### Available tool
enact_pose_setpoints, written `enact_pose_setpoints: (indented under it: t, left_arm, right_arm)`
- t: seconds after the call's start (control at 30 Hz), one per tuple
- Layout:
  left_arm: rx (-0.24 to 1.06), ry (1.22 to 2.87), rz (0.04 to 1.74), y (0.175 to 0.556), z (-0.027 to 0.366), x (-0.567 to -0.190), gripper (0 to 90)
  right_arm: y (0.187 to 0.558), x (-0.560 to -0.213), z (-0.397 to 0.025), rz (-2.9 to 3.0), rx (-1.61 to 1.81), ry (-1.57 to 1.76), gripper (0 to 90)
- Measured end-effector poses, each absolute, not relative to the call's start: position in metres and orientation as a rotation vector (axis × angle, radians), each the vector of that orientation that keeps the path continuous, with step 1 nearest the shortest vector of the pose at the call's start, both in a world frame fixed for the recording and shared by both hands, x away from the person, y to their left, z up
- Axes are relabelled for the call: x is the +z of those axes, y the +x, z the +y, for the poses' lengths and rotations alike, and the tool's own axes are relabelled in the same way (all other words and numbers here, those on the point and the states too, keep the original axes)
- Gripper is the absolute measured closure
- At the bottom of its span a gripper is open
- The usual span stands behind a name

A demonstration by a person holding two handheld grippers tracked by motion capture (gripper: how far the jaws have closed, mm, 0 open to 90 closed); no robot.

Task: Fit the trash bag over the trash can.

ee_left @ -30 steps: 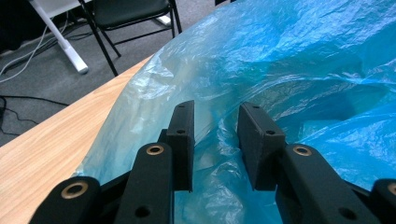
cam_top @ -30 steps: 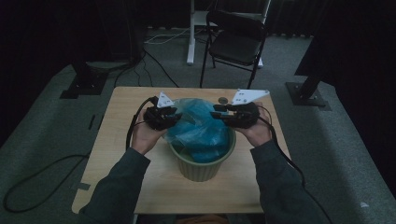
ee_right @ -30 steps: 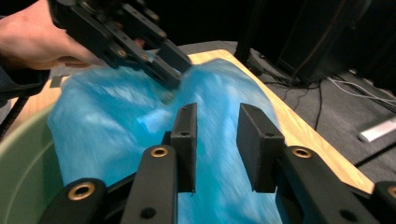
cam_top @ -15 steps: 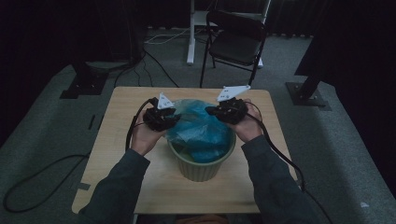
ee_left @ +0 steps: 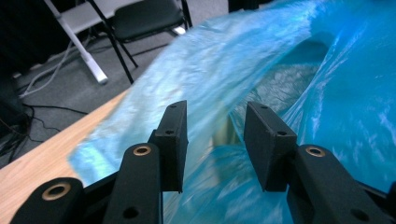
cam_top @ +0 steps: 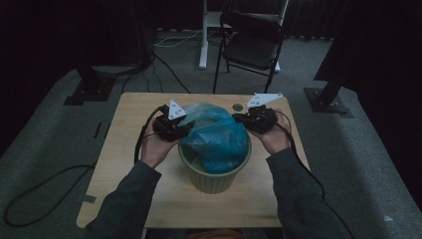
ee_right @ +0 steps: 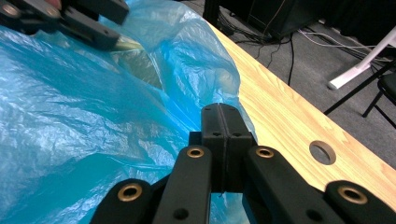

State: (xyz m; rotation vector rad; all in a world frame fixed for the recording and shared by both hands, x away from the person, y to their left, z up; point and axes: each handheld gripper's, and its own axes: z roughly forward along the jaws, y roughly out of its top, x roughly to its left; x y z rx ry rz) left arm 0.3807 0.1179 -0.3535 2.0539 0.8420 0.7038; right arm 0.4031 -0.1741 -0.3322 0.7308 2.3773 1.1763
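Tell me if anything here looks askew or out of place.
The blue bag is not seated in the green bin: it billows up above the rim in a crumpled heap instead of lining it. The right gripper is shut on a bag edge; the left gripper is open around another fold. Nothing looks spilled or torn.

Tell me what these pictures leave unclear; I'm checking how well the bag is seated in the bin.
- Inside of the green bin: high view, covered by the blue bag.
- Bag edge in the right gripper: right gripper view, jaws pressed together, film between them not discernible.
- Bin rim's far side: high view, draped by bag.
- Left gripper: jaws apart, contact with film unclear.
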Motion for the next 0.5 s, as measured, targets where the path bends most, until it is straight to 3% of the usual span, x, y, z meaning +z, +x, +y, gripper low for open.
enact_pose_setpoints:
  t: [0.33, 0.5]
  left_arm:
    - [0.741, 2.02, 0.913, 0.386, 0.131, -0.352, 56.8]
    - [0.671, 2.04, 0.804, 0.377, 0.12, -0.356, 55.1]
  right_arm:
    - [0.403, -0.334, -0.182, 2.354, 1.16, 0.762, 90.0]
    - [0.404, -0.339, -0.183, 2.35, 1.107, 0.789, 90.0]
